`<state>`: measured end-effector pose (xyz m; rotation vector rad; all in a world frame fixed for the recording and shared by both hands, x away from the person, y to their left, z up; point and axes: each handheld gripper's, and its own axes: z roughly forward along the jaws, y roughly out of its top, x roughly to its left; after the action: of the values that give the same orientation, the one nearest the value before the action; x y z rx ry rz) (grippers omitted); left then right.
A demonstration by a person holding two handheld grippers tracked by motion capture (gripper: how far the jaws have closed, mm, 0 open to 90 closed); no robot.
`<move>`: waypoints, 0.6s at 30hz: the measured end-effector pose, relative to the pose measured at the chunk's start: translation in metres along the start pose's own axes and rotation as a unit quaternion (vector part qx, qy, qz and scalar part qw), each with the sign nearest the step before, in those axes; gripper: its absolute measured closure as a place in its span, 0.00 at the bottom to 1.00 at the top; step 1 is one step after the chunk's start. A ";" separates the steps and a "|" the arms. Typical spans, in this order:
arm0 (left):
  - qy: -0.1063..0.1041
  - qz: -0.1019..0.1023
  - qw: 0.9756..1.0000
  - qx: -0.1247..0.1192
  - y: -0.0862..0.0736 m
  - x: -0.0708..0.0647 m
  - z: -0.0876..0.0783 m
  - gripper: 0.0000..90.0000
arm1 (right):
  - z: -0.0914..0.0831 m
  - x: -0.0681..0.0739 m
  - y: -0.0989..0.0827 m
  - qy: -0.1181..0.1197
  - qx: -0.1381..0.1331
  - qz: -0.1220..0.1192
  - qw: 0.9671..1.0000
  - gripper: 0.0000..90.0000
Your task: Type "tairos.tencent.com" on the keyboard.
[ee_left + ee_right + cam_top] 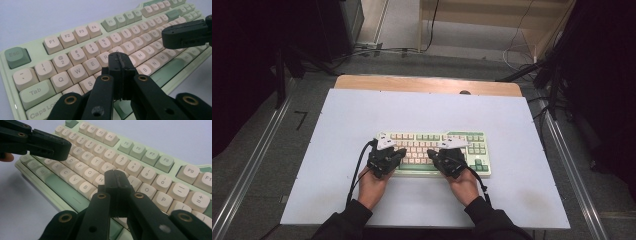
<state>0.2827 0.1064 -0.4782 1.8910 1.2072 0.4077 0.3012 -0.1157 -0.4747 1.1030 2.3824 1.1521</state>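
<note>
A pale green keyboard [479, 155] with cream and green keycaps lies on the white table, near its front middle. My left gripper [398, 151] hovers over the keyboard's left half, jaws shut with nothing between them. From the left gripper view, its tip [120, 58] sits just over the letter keys around F and G on the keyboard [75, 35]. My right gripper [432, 153] is over the middle-right keys, also shut and empty. Its tip [115, 176] hangs near the J and K keys of the keyboard [150, 157]. Each gripper view shows the other gripper's black jaws farther off.
The white table top [362, 110] reaches a wooden strip [427, 84] along its far edge. Metal rails [257, 165] run down both sides. Cables [367, 50] and dark stands crowd the floor behind the table.
</note>
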 end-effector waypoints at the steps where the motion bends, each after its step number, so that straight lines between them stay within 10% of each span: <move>1: 0.002 -0.001 1.000 -0.003 0.001 0.000 0.000 1.00 | 0.000 0.000 0.000 0.000 0.000 0.000 1.000 0.97; 18: 0.026 -0.018 0.999 -0.019 0.007 0.009 0.005 1.00 | 0.000 0.001 0.000 0.000 0.000 0.000 1.000 0.97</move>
<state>0.2941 0.1103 -0.4766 1.8331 1.2581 0.4591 0.3009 -0.1150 -0.4750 1.1038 2.3833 1.1524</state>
